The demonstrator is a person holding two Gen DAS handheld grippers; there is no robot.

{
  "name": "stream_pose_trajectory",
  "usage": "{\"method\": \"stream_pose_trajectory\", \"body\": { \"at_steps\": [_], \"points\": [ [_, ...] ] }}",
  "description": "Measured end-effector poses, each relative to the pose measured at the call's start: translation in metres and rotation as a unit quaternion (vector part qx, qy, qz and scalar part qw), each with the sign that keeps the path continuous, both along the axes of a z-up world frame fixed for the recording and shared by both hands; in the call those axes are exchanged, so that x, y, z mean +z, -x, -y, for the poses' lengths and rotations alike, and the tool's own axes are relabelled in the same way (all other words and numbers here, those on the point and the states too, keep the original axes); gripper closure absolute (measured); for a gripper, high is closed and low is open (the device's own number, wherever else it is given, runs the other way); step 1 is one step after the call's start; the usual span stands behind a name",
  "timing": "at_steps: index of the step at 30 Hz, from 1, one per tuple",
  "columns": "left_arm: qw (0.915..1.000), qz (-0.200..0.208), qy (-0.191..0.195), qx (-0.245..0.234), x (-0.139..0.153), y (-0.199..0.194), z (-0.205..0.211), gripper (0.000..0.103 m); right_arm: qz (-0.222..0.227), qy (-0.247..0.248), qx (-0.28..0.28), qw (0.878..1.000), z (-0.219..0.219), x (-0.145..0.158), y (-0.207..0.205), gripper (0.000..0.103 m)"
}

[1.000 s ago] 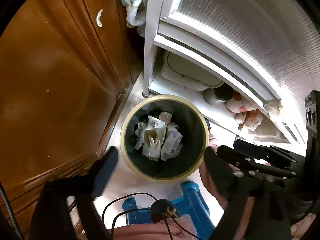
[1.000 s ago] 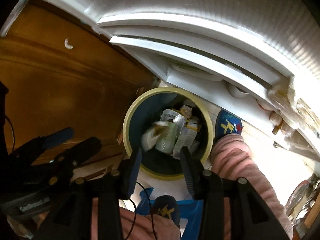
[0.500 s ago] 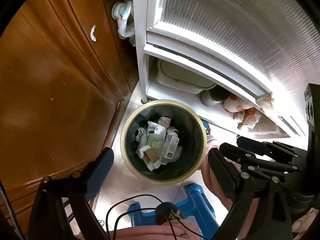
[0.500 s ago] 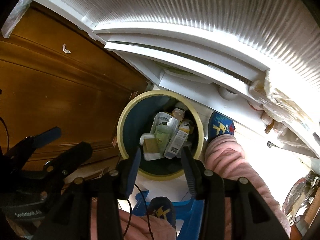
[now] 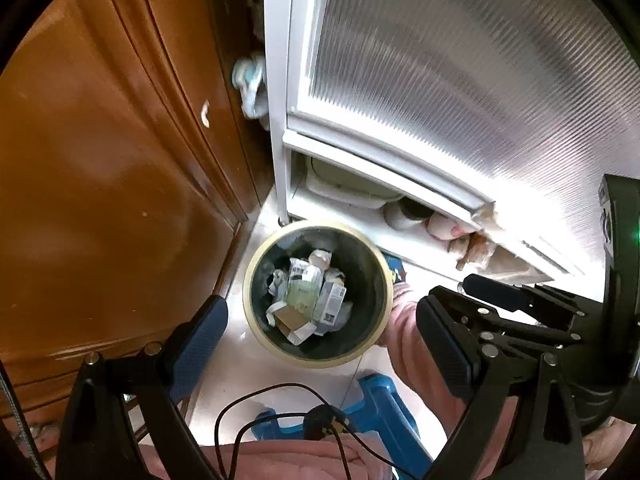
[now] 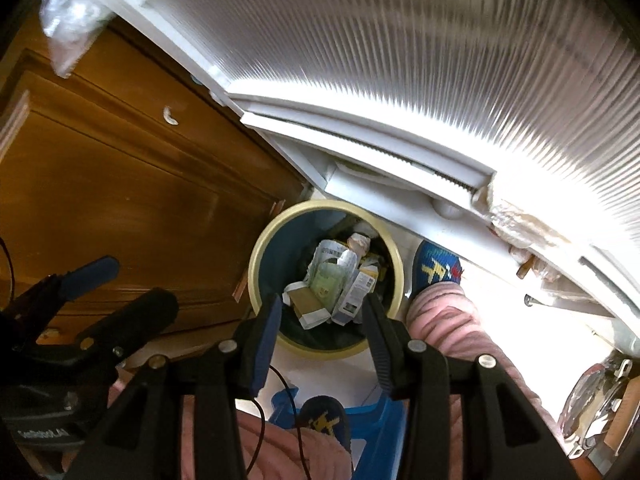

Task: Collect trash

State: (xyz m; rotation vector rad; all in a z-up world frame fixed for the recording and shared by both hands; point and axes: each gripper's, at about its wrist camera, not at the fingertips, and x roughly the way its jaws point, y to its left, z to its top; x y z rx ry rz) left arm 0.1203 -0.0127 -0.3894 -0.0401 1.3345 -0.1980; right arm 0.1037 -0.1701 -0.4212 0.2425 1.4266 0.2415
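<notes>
- Left wrist view: left gripper [image 5: 320, 332] pointing steeply down, jaws spread wide, nothing between the pads.
- Below it, round bin [image 5: 256, 264] with pale yellow rim and dark inside, standing on the light floor beside the brown wooden cabinet [image 5: 100, 200] and just in front of the white shelf unit [image 5: 280, 120].
- Inside the bin, trash [image 5: 308, 300]: crumpled paper, small cartons, a pale green packet.
- At the right edge, right gripper [image 5: 452, 292] seen from the side, nothing visibly held.
- Near the bottom, blue stool [image 5: 380, 400], black cable [image 5: 256, 404], pink trouser leg [image 5: 416, 352].
- Right wrist view: right gripper [image 6: 320, 312] above the near rim of the bin [image 6: 256, 256], jaws parted about halfway, empty.
- Trash [image 6: 336, 280] lying in the bin, seen between the fingers.
- Blue slipper [image 6: 436, 268] just right of the bin; left gripper [image 6: 128, 284] at the left, spread open.
</notes>
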Motion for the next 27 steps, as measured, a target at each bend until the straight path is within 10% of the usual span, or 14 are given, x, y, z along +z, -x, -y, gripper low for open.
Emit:
{"method": "stream_pose_trajectory", "body": {
  "at_steps": [27],
  "points": [
    [0.9868, 0.16, -0.007, 0.02, 0.227, 0.038, -0.006, 0.009, 0.2, -0.025, 0.003, 0.98, 0.009, 0.236, 0.033, 0.06]
  ]
}}
